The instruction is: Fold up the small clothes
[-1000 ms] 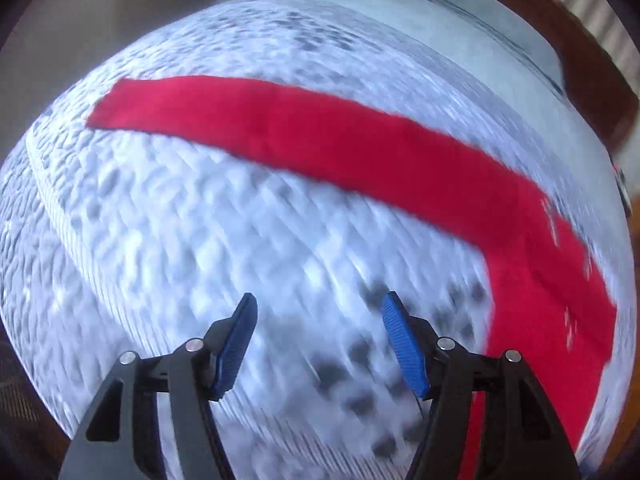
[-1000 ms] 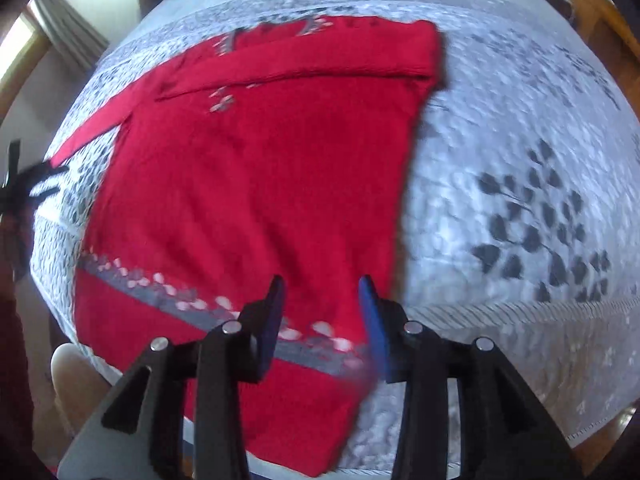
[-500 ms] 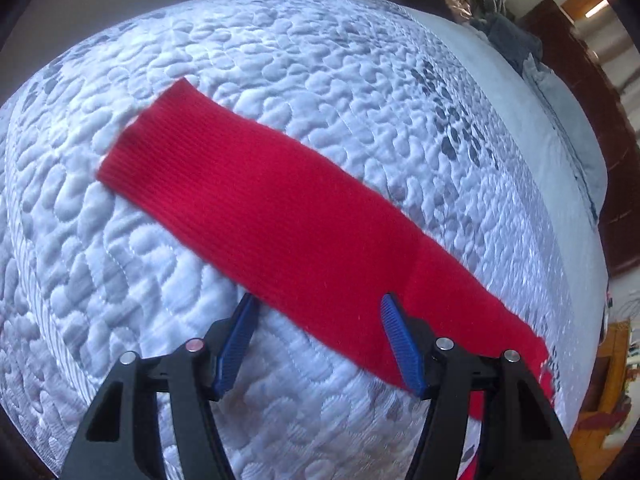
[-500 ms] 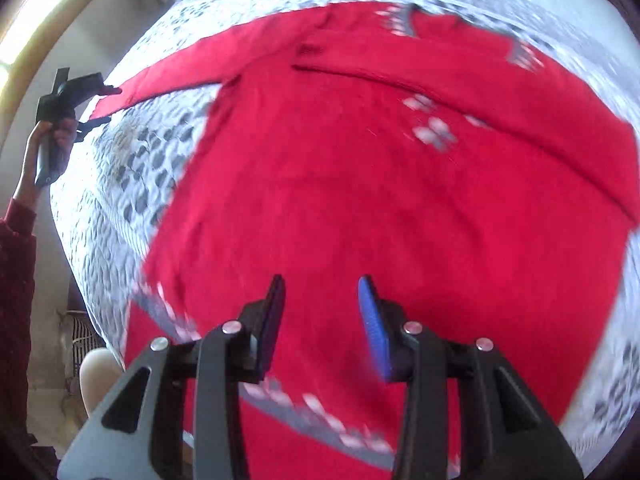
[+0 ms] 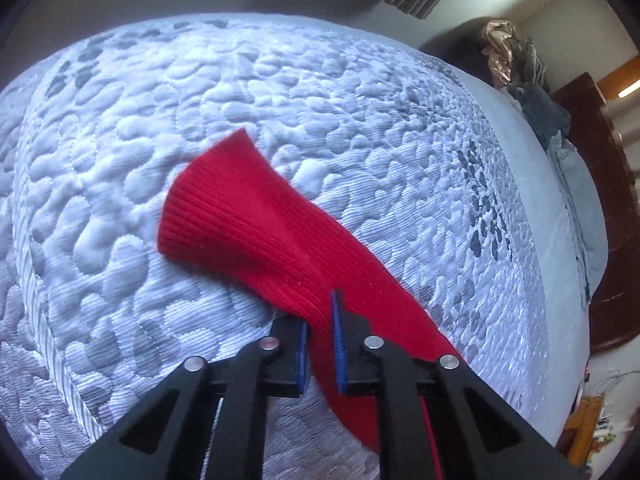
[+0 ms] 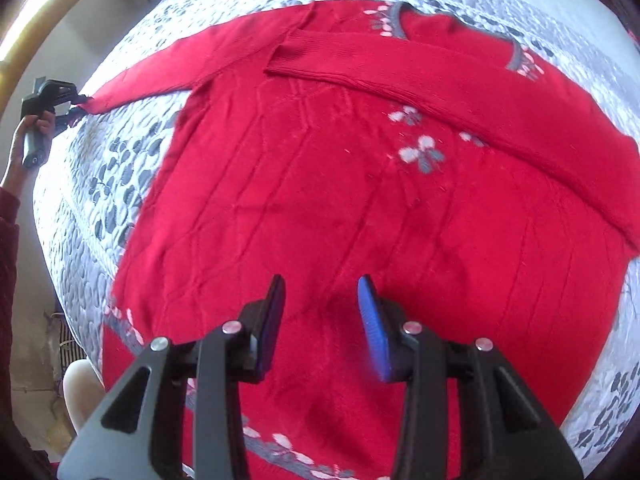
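Now the left gripper (image 5: 319,332), its jaws just closed, pinches the red sleeve (image 5: 248,224) at lower centre, while the right gripper (image 6: 322,316) hangs part-open and empty over the sweater (image 6: 340,184) spread across the quilt (image 6: 100,184).

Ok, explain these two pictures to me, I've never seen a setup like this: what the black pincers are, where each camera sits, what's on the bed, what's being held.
No robot here: a person holds a two-finger gripper in each hand, each carrying a camera looking along its fingers. The left view shows the left gripper, whose jaws have just been closing, pinching a sleeve of the red sweater spread on a quilted bedspread. The right view shows the right gripper open above the sweater's body, holding nothing. The other sleeve is already folded across the chest.
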Tool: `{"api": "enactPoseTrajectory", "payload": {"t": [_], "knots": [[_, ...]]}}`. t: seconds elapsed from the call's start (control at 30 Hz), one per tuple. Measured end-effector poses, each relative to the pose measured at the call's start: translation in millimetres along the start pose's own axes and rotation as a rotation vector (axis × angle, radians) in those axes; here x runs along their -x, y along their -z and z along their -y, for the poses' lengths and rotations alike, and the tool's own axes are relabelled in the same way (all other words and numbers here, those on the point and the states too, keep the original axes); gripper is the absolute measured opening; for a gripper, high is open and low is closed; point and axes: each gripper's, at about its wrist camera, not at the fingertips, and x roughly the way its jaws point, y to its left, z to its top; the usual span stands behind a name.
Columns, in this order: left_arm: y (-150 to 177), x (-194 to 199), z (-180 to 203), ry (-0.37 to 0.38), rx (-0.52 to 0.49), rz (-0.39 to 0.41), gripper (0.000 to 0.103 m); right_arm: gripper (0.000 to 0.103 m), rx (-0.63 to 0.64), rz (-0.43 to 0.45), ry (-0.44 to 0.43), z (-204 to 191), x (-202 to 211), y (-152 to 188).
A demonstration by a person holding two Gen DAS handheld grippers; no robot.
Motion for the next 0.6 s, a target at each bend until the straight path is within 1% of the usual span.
{"api": "enactPoseTrajectory", "payload": {"t": [0.03, 0.13, 0.17, 0.2, 0.23, 0.33, 0.4, 0.43, 0.53, 0.6], "knots": [[4, 6, 8, -0.004, -0.034, 0.024, 0.010, 0.039, -0.006, 0.003, -0.002, 3, 1, 2], [31, 31, 55, 0.014, -0.231, 0.110, 0.010, 0.039, -0.024, 0.011, -0.008, 11, 6, 7], [39, 38, 69, 0.016, -0.287, 0.126, 0.010, 0.039, -0.033, 0.014, -0.008, 15, 7, 9], [55, 46, 91, 0.029, -0.370, 0.145, 0.010, 0.039, -0.039, 0.016, -0.009, 17, 9, 11], [66, 50, 104, 0.041, -0.419, 0.148, 0.010, 0.039, -0.044, 0.018, -0.010, 20, 10, 13], [113, 56, 156, 0.093, -0.582, 0.125, 0.010, 0.039, -0.066, 0.025, -0.016, 28, 14, 19], [138, 54, 180, 0.111, -0.649, 0.106, 0.010, 0.039, -0.079, 0.030, -0.022, 33, 17, 22], [156, 51, 195, 0.121, -0.683, 0.094, 0.010, 0.039, -0.083, 0.033, -0.026, 35, 19, 25], [203, 37, 227, 0.152, -0.763, 0.018, 0.010, 0.039, -0.097, 0.040, -0.030, 44, 23, 29], [237, 25, 247, 0.170, -0.819, -0.052, 0.011, 0.039, -0.112, 0.041, -0.030, 53, 25, 32]]}}
